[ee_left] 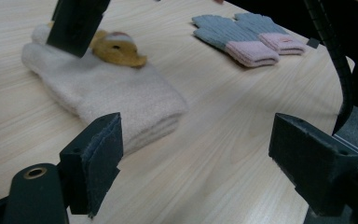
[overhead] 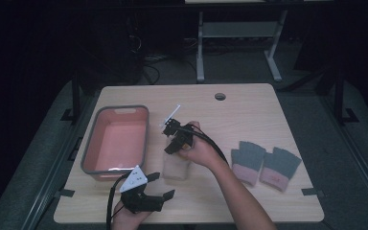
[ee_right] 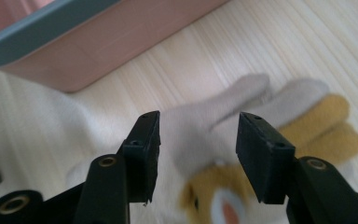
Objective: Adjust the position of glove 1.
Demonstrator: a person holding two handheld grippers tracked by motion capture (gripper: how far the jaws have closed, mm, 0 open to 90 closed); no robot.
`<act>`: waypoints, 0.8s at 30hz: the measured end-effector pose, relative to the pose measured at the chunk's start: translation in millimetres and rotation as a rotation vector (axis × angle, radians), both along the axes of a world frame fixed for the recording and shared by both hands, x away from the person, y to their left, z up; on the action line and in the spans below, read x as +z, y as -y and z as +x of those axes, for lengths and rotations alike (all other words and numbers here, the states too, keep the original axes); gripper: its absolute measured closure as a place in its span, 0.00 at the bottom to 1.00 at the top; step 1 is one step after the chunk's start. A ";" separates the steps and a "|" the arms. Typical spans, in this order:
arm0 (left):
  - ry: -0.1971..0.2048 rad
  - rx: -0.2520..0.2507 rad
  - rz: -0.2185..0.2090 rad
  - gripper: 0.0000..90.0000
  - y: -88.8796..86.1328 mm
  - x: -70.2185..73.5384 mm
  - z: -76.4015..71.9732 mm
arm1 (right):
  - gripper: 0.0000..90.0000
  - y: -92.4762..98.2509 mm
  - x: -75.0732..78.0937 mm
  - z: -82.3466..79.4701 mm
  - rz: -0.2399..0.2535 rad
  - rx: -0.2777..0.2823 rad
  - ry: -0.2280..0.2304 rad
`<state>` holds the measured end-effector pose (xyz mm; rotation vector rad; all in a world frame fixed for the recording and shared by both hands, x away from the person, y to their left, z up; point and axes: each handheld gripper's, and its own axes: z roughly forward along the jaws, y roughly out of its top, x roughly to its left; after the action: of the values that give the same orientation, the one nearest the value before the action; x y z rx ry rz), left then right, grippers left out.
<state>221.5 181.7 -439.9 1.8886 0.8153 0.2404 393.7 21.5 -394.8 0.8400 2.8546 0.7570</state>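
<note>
Right gripper view has my right tool (ee_right: 198, 154) spread over the cream glove (ee_right: 200, 135) with the tan animal face, pads seemingly clear of the cloth, though blur hampers me; the glove lies on the bench (overhead: 249, 105) beside the pink bin (overhead: 116, 140); my left tool (ee_left: 205, 158) gapes wide, holding nothing, near the glove's cuff; grey gloves (overhead: 264, 164) lie well apart.

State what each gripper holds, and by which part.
Nothing is held. The right gripper has open jaws above the cream glove; the left gripper is open over bare table.
</note>
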 end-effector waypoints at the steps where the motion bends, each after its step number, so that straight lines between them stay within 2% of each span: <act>1: 0.001 -0.002 -0.002 0.20 -0.5 0.5 -0.1 | 0.54 -6.7 -3.5 0.4 -0.009 0.011 -0.007; 2: 0.001 -0.002 -0.002 0.20 -0.5 0.5 -0.1 | 0.54 -6.7 -3.5 0.4 -0.009 0.011 -0.007; 3: 0.002 -0.002 -0.007 0.20 -0.2 0.6 -0.4 | 0.52 -13.8 -9.5 -0.3 -0.042 0.026 0.005; 6: 0.002 -0.004 -0.006 0.20 -0.1 0.6 -0.5 | 0.51 -18.3 -14.3 -0.9 -0.063 0.035 0.006; 9: 0.002 -0.006 -0.007 0.20 0.3 0.6 -0.7 | 0.51 -23.4 -24.0 -1.2 -0.126 0.040 0.022; 11: 0.002 -0.006 -0.007 0.20 0.3 0.6 -0.7 | 0.51 -22.0 -26.9 -1.3 -0.137 0.039 0.023; 14: 0.000 -0.008 -0.005 0.20 0.7 0.3 -0.7 | 0.52 -16.5 -27.7 -0.6 -0.133 0.039 0.020; 21: -0.029 -0.008 -0.035 0.20 1.5 -0.4 0.5 | 0.52 2.2 -28.1 -2.8 -0.124 0.040 0.018; 24: -0.031 -0.011 -0.032 0.20 2.4 -0.8 0.5 | 0.51 11.0 -28.3 -4.5 -0.121 0.039 0.014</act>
<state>222.0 179.3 -440.7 1.8706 0.8249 0.1909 389.3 10.5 -423.1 0.7629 2.8779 0.5842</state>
